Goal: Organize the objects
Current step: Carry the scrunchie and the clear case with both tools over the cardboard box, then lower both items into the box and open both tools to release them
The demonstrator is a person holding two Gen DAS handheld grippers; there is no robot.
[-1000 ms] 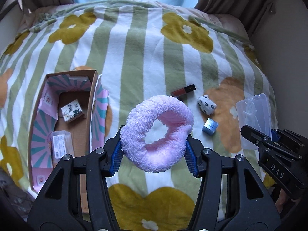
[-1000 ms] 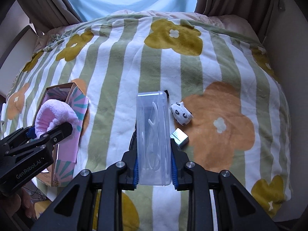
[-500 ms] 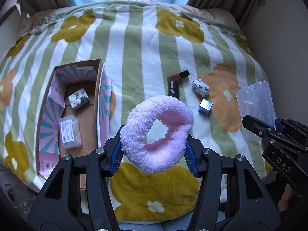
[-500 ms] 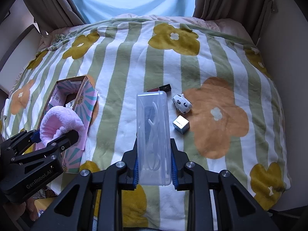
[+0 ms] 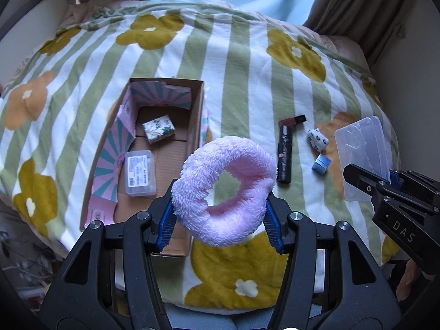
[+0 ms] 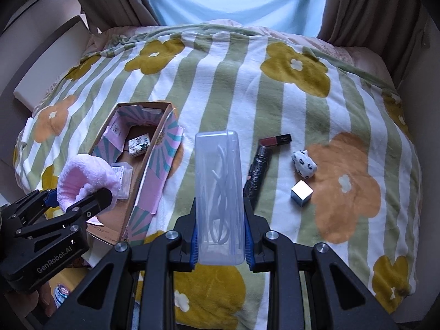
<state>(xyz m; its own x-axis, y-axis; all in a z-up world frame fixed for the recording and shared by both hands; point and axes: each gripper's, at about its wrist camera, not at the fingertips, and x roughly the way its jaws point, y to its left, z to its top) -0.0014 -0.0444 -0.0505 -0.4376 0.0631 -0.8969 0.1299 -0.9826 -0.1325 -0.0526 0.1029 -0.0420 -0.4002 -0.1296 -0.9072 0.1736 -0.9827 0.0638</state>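
My left tongs (image 5: 221,220) squeeze a fluffy pink ring-shaped scrunchie (image 5: 224,194) above the open cardboard box (image 5: 196,115). My right tongs (image 6: 220,240) grip a clear plastic case (image 6: 218,192) tight over the bed (image 6: 275,96).

On the blanket (image 5: 247,63), the cardboard box (image 5: 196,126) holds a small carton (image 5: 159,129) behind a plastic case (image 5: 139,172). Right of the box lie a lipstick (image 5: 292,121), tube (image 5: 285,154), pouch (image 5: 317,139) and cube (image 5: 321,164).
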